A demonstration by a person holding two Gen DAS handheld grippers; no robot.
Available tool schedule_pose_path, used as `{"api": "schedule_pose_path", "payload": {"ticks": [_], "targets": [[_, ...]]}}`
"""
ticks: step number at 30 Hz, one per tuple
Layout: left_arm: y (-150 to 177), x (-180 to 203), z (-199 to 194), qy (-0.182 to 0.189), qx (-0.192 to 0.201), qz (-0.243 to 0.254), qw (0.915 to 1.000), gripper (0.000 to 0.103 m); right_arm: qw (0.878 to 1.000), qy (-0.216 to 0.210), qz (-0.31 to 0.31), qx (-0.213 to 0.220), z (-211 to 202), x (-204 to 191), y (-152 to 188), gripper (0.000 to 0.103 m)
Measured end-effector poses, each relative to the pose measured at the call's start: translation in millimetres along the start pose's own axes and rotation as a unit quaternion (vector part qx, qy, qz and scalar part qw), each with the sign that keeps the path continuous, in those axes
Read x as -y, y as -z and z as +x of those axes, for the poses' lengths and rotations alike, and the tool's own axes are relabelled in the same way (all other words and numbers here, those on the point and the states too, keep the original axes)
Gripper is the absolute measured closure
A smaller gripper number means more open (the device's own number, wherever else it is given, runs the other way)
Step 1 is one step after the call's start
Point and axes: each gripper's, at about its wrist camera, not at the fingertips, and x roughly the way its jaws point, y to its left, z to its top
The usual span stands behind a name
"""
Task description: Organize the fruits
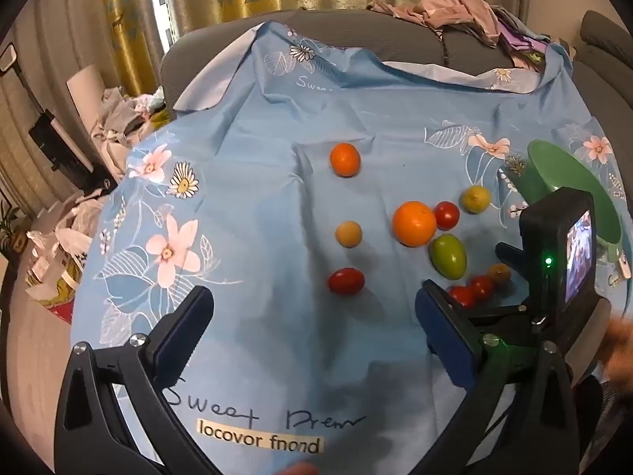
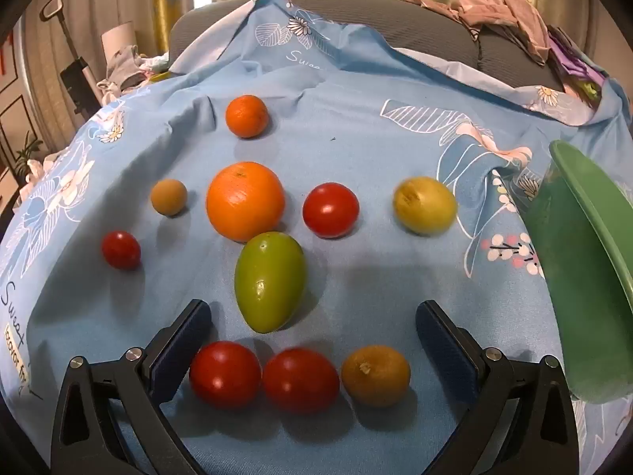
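Right wrist view: right gripper (image 2: 312, 318) hangs low over the pale blue flowered cloth (image 2: 356, 150), jaws wide and holding nothing.
Left gripper: left gripper (image 1: 312, 312) is likewise spread wide and bare, with a clear patch of cloth between its fingers.
Fruit near the right fingers: two red cherry tomatoes (image 2: 224, 374) (image 2: 300, 380) and a brownish round fruit (image 2: 376, 376) lie in a row between the jaws; an oval green fruit (image 2: 270, 282) sits just ahead.
Fruit farther out: large orange (image 2: 245, 200), another red tomato (image 2: 330, 209), yellow-green fruit (image 2: 424, 206), small orange tangerine (image 2: 247, 115), tan ball (image 2: 168, 196), lone red tomato (image 2: 121, 249).
Right edge: green plastic bowl (image 2: 593, 237), tilted, close beside the right finger.
Beyond the cloth: grey sofa back (image 1: 356, 27) piled with pink clothes (image 1: 455, 4).
Writing: "Sweet" in script and a strip reading "locovor fnond" (image 1: 259, 440).
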Motion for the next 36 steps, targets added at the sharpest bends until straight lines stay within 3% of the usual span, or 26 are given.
{"api": "schedule_pose_path", "payload": {"ticks": [2,4,12,15,20,29,36], "targets": [[2,-1,-4,0.004,0.001,0.000,1.0000,0.001,1.000,0.000,0.000,-0.003,0,0,0,0.001],[3,8,-4,-0.018,-0.004,0.013,0.9997,0.001,1.000,0.000,0.000,0.000,0,0,0,0.001],[7,4,-18,-0.013,0.003,-0.004,0.9999,0.001,1.000,0.001,-0.002,-0.005,2,-1,-3,0.000],[7,3,-30,-0.018,0.018,-0.001,0.9997,0.001,1.000,-0.019,-0.005,-0.024,-1,-2,-6,0.000],[5,4,-44,-0.031,0.039,0.011,0.9987,0.001,0.999,-0.039,-0.006,-0.006,-41,1,-4,0.000],[-10,11,-57,-0.028,0.048,0.020,0.9983,0.001,0.997,-0.053,-0.011,0.051,-133,14,-36,0.000],[-23,17,-70,-0.024,0.059,0.027,0.9976,0.001,0.996,-0.060,-0.012,0.058,-155,12,-43,0.000]]}}
